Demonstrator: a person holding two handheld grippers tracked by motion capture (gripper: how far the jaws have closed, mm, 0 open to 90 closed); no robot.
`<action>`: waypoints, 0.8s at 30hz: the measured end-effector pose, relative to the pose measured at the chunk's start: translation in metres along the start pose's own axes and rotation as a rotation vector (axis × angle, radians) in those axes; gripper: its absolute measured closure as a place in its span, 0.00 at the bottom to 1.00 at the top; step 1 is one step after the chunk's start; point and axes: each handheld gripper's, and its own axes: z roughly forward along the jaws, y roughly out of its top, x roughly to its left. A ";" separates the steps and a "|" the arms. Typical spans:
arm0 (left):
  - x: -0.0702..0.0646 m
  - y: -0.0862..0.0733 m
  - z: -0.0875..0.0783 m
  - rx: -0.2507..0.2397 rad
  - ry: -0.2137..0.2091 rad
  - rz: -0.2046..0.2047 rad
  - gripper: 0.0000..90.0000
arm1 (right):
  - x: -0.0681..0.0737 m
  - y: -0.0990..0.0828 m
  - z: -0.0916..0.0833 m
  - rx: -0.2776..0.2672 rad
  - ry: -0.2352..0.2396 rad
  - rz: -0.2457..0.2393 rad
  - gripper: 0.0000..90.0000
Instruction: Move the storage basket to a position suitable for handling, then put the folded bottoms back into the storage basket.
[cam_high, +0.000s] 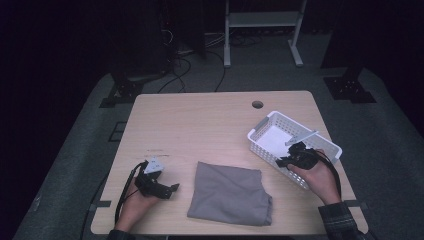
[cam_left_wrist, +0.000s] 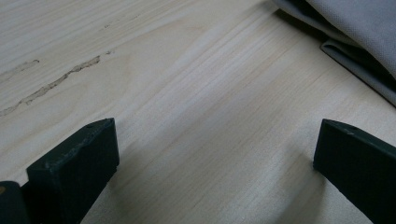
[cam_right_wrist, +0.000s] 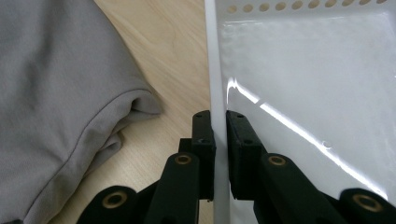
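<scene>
A white perforated basket (cam_high: 265, 150) stands at the table's right side, tilted relative to the edge. My right gripper (cam_high: 282, 161) is at its near-left wall. In the right gripper view, that gripper (cam_right_wrist: 218, 116) is shut on the basket's thin white rim (cam_right_wrist: 214, 56), one jaw outside and one inside. A folded grey cloth (cam_high: 230, 192) lies flat at the front middle and reaches close to the basket (cam_right_wrist: 60, 93). My left gripper (cam_high: 172, 189) rests low at the front left, pointing toward the cloth. Its jaws (cam_left_wrist: 217, 135) stand open over bare wood, with the cloth's edge (cam_left_wrist: 355, 28) beyond them.
The wooden table (cam_high: 200, 125) has a round cable hole (cam_high: 257, 104) near its far edge and a scuff mark (cam_left_wrist: 51, 86) on the left. The basket holds nothing that I can see. Cables and a white frame (cam_high: 262, 20) stand on the floor behind.
</scene>
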 end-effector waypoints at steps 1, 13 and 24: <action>0.000 0.000 0.000 0.000 0.000 0.000 0.00 | -0.001 0.000 0.000 -0.002 0.006 0.002 0.89; 0.000 0.000 0.000 0.000 0.000 0.000 0.00 | 0.005 0.004 -0.008 -0.103 0.021 -0.011 0.45; 0.000 0.000 0.000 0.000 0.000 0.001 0.00 | 0.022 0.012 -0.009 -0.146 0.051 -0.070 0.33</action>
